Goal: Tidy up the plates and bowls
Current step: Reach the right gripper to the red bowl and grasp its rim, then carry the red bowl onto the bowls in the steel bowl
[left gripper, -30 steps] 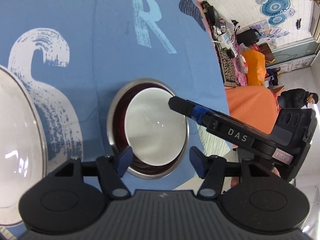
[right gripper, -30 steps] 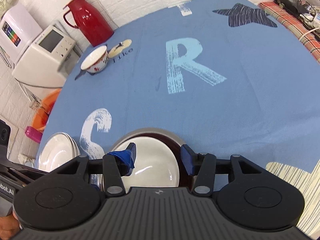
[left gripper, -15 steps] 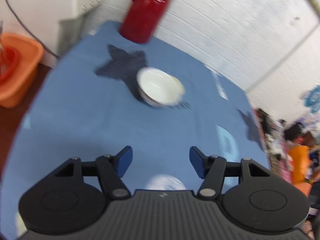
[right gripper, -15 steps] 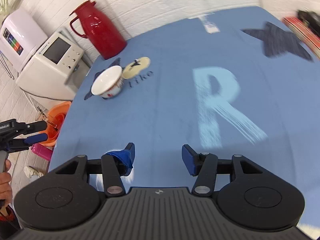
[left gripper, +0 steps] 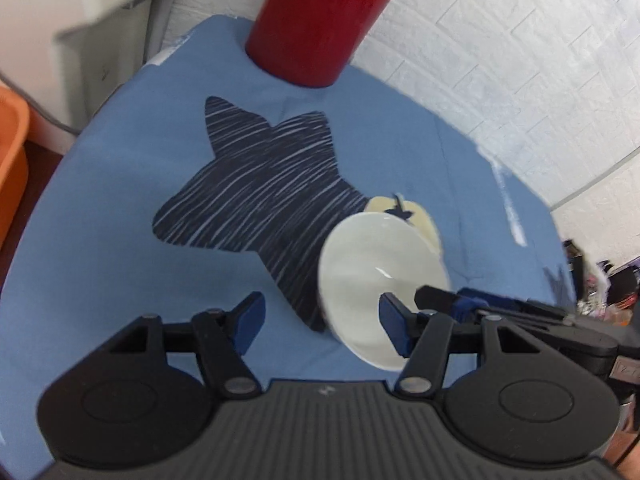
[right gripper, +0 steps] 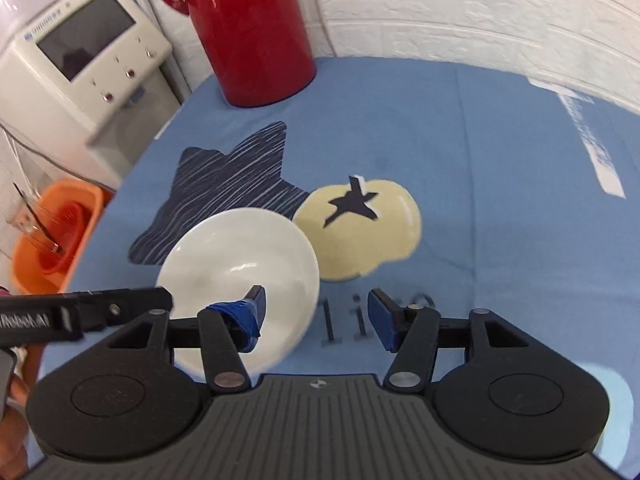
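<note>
On the tabletop (right gripper: 500, 152): white bowl (right gripper: 240, 256), overlapping the dark star print (right gripper: 232, 176)
Left hand-held gripper (left gripper: 320, 318): jaws wide apart, holding nothing
Right hand-held gripper (right gripper: 316, 316): spread wide, empty, left finger over the bowl
Behind: red thermos (right gripper: 248, 28)

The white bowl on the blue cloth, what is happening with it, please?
A person holds a claw in each hand, and both are close to the white bowl, which sits on the blue tablecloth over the dark star print, in front of the red thermos. Both claws are open; neither grips the bowl yet. The right claw has one finger over the bowl, and the left claw reaches in from the other side. It looks like a pickup is about to begin.
</note>
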